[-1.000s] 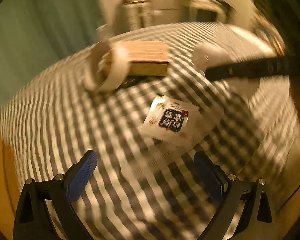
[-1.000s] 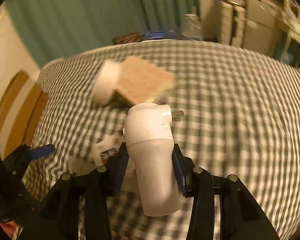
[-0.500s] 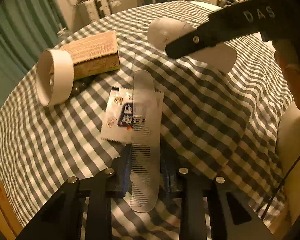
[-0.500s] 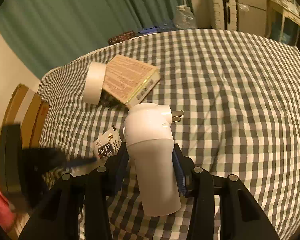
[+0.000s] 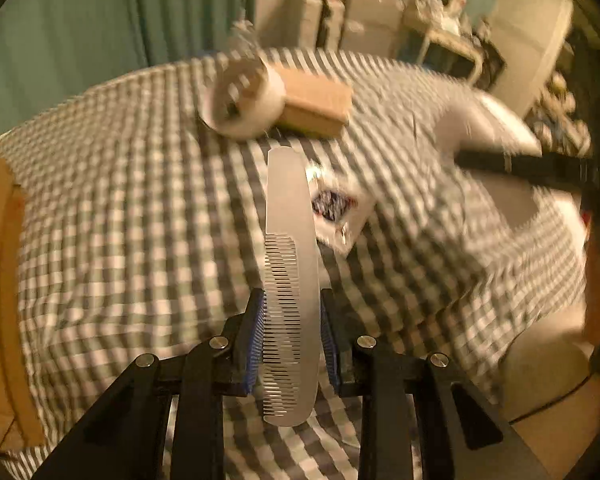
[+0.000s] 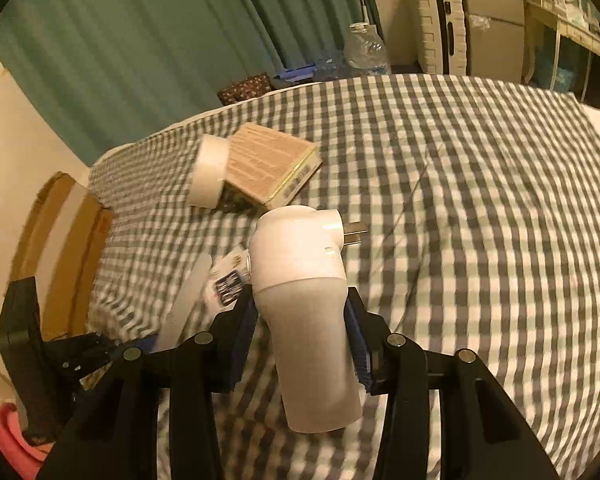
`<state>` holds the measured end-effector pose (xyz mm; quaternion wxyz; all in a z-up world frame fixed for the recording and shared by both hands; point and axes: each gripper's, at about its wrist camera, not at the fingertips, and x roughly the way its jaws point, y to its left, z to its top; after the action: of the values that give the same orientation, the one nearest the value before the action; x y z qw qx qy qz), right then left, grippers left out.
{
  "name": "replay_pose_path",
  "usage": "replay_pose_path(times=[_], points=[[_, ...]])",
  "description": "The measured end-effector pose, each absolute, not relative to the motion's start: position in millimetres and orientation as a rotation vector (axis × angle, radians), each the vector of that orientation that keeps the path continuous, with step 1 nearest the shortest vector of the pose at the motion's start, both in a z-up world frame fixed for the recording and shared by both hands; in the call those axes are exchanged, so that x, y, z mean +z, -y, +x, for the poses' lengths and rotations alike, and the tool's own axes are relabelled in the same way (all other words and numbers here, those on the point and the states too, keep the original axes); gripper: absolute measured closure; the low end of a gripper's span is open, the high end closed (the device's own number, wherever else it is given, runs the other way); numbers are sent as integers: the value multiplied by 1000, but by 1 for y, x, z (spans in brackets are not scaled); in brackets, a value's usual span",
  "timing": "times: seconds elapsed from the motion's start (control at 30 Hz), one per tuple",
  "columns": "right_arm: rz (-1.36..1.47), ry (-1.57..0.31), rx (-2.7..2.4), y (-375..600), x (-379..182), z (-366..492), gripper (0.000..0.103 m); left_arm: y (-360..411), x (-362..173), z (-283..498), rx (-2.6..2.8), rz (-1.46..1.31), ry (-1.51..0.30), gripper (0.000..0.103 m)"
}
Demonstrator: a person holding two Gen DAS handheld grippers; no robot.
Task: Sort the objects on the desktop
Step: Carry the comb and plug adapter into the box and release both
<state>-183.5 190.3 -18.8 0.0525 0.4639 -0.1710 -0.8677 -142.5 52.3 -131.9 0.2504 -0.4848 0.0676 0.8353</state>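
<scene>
Gripping a pale comb (image 5: 290, 264) between clenched pads, left gripper (image 5: 292, 336) points it forward over checked cloth (image 5: 140, 240); snack packet (image 5: 336, 208) lies beyond right pad. Right gripper (image 6: 302, 340) clamps white plug adapter (image 6: 306, 300), prongs past fingertips.

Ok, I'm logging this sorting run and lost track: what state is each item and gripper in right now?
Left gripper: shut on the comb.
Comb: held, pointing forward over the cloth.
Right gripper: shut on the plug-in device.
Plug-in device: held, prongs pointing right.
Tape roll: on its edge, against the box.
Box: on the cloth, closed.
Sachet: flat on the cloth, looks sealed.
Checked tablecloth: spread out.
</scene>
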Motion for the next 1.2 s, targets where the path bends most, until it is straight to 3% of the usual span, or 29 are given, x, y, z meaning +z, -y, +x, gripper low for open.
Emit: replay_pose_path(times=[0.4,0.67,0.83,1.1,1.2], points=[[1208,430,-2603,-111,65,-146,60,13,-3,-158,2378,-1236,23,77],[1008,215,-2595,-7,144,-141,60,111,70,-157,2520,-1157,-70,76],[943,147,-2499,62,167,-151,60,184,71,-154,2614,-1196,-108,76],[1031,73,-2391,162,143,-203,60,277,10,-162,2669,-1290,112,76],[1081,56,-2366,194,127,-228,60,291,-8,-171,2669,-1333,113,76]])
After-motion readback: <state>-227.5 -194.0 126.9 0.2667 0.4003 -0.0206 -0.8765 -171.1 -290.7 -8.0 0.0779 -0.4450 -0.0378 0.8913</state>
